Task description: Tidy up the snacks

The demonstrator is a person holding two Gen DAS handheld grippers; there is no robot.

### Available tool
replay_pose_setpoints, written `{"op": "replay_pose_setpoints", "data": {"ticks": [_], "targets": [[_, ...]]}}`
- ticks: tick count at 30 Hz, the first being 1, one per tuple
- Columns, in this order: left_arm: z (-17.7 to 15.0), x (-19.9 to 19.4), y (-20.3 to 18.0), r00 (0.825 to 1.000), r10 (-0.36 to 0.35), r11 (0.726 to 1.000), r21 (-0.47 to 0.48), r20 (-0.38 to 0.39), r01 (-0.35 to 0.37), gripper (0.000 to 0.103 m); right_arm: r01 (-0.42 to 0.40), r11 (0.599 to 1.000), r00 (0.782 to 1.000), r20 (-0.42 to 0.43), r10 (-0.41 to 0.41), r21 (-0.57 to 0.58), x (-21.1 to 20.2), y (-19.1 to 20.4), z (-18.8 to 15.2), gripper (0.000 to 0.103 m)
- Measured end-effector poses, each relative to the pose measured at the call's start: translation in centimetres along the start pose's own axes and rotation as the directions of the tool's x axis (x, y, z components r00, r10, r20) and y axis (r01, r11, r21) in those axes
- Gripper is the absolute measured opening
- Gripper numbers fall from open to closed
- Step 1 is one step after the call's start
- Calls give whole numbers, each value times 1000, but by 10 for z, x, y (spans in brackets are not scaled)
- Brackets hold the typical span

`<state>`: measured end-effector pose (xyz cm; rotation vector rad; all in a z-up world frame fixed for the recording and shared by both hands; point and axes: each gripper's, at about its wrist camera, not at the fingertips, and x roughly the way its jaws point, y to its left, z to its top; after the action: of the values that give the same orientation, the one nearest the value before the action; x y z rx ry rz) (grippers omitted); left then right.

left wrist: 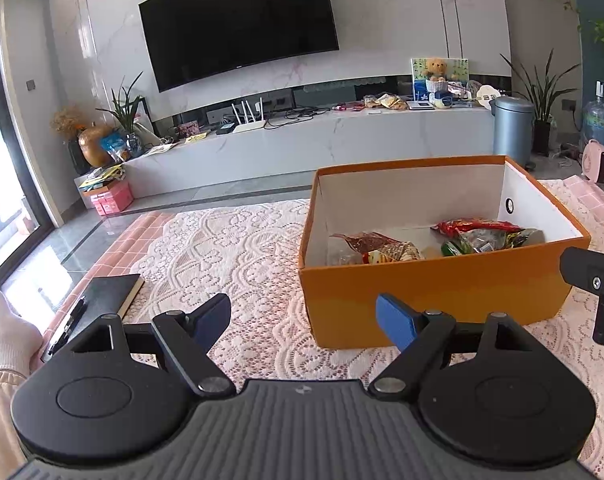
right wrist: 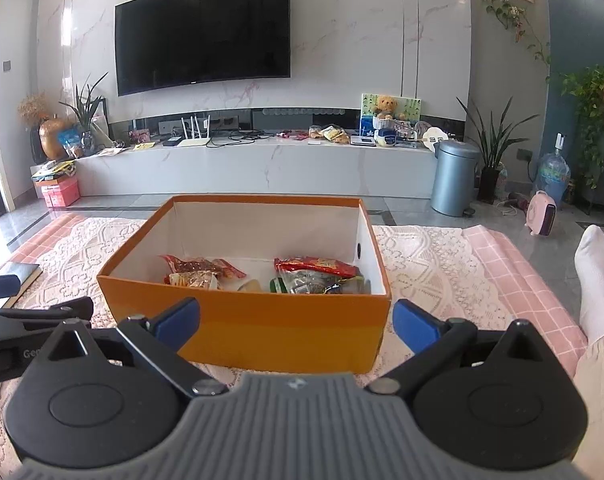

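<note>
Snacks are all inside the orange box [right wrist: 261, 320], which stands open-topped on a lace cloth [left wrist: 229, 248] spread over a pink checked cover [right wrist: 514, 272] on the surface. Two clusters lie on the box floor. On the left side, seen from the right wrist, a red-brown packet [right wrist: 199, 266] lies over a patterned packet [right wrist: 191, 280]. On the right side a red packet [right wrist: 318, 266] rests over a clear-and-green packet [right wrist: 306, 284], close to the right wall. White floor shows between the two clusters. The box interior is white, with a small round hole in its right wall.

Left tongs [left wrist: 306, 322]: blue pads apart, nothing between them, held over the lace cloth just left of the box's near left corner. Right tongs [right wrist: 295, 322]: blue pads wide apart, nothing gripped, facing the box's near orange wall from just in front of it. Neither pair touches the box or any packet.

A dark notebook [left wrist: 109, 292] with a pen [left wrist: 67, 324] beside it lies at the left edge of the surface, well apart from the box. A white-socked foot [right wrist: 594, 280] rests at the right edge of the pink cover. Beyond, a wall-mounted television [right wrist: 201, 32] hangs above a long white cabinet [right wrist: 261, 168], with a grey bin [right wrist: 454, 178] at its right end.
</note>
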<state>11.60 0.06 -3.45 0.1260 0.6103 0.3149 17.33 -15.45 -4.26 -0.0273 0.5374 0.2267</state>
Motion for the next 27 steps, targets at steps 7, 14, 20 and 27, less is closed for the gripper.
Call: {"op": "replay_pose_setpoints", "data": {"ticks": [7,14,20,27], "targets": [[3,-4,-1,1000,-7,1000,-8,-6,7,97,2,1000,1000,-14,-2,27,-3,-4,0,99],[5,-7,1,1000,-11,1000,-23,-14,10,97,-2,1000,1000,-17,3,31,-8,-5,-1,99],[5,-7,-1,1000,-10,1000,-18,-18,10,97,-5,999,1000,-14,5,32,-9,-7,0,99],[5,-8,-3,1000,-11,1000,-18,-19,11,97,-4,999,1000,-15,5,36,-10,-7,-1,99]]}}
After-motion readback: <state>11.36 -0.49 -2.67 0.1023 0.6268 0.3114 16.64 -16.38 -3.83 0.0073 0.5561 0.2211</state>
